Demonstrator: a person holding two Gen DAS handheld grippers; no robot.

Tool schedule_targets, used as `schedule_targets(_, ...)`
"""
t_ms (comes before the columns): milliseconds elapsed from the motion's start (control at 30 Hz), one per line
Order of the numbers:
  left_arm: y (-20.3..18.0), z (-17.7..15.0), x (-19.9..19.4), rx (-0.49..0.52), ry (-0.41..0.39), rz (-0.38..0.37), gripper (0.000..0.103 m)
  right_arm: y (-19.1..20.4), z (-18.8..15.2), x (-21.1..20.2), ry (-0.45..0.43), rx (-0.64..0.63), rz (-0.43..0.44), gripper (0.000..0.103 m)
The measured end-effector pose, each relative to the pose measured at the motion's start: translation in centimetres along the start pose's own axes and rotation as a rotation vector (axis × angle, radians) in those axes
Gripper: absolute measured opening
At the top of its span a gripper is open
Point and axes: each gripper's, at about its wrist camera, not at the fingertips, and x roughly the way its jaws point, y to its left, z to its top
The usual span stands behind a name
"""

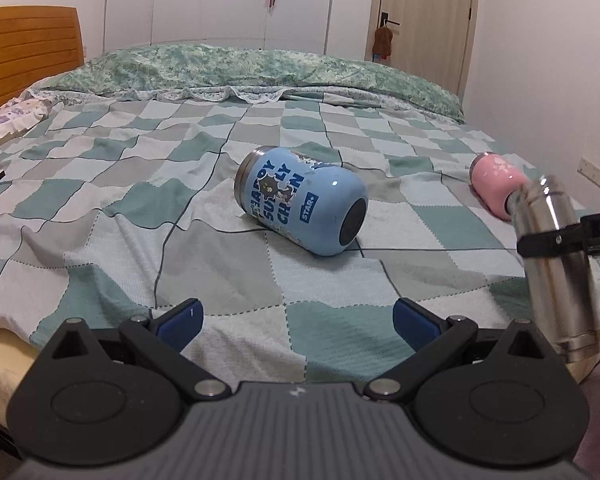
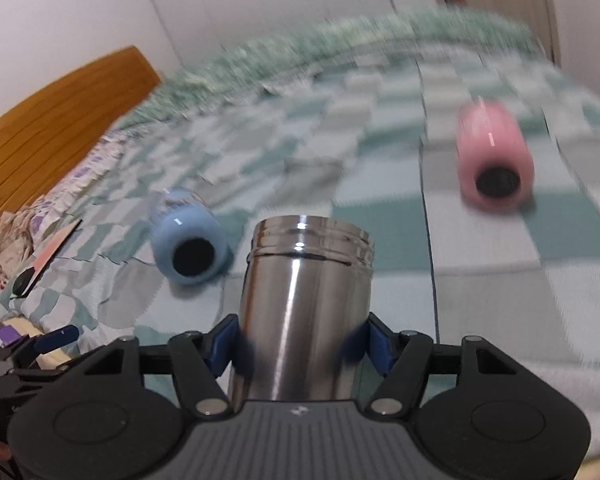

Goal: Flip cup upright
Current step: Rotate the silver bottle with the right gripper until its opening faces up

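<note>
A steel cup (image 2: 306,300) is clamped between the blue pads of my right gripper (image 2: 300,350), lifted off the bed and tilted; it also shows at the right of the left wrist view (image 1: 556,256), leaning with its mouth up and to the left. A blue cup (image 1: 302,200) lies on its side mid-bed, base toward me; it also shows in the right wrist view (image 2: 188,242). A pink cup (image 1: 498,184) lies on its side at the right, also in the right wrist view (image 2: 494,156). My left gripper (image 1: 296,326) is open and empty, near the bed's front edge.
The bed has a green checked blanket (image 1: 180,184), a floral quilt (image 1: 260,66) at the back and a wooden headboard (image 1: 24,52) at the left. A pillow (image 1: 8,118) and a flat card (image 2: 50,256) lie at the left edge. A door (image 1: 424,8) is behind.
</note>
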Motion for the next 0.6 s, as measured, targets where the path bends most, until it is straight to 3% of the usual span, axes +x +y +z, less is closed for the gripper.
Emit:
schedule_targets(167, -0.2, 0.4, -0.8, -0.023, -0.027, -0.002, 0.103, 2.4, 1.3, -1.1, -0.188, -0.144, -0.021, 0.063)
schedule_targets(300, -0.5, 0.6, -1.3, -0.033, -0.041, 0.003, 0.103, 3.9, 2.5, -0.2, -0.270, -0.225, -0.065, 0.063)
schedule_targets(467, -0.4, 0.8, -1.7, -0.042, -0.054, 0.014, 0.103, 5.5, 3.1, 1.7, -0.333, -0.304, -0.118, 0.063)
schedule_targets(600, -0.3, 0.7, -1.9, -0.049, -0.057, 0.021, 0.103, 5.8, 2.5, 4.2, -0.305, -0.326, -0.148, 0.063)
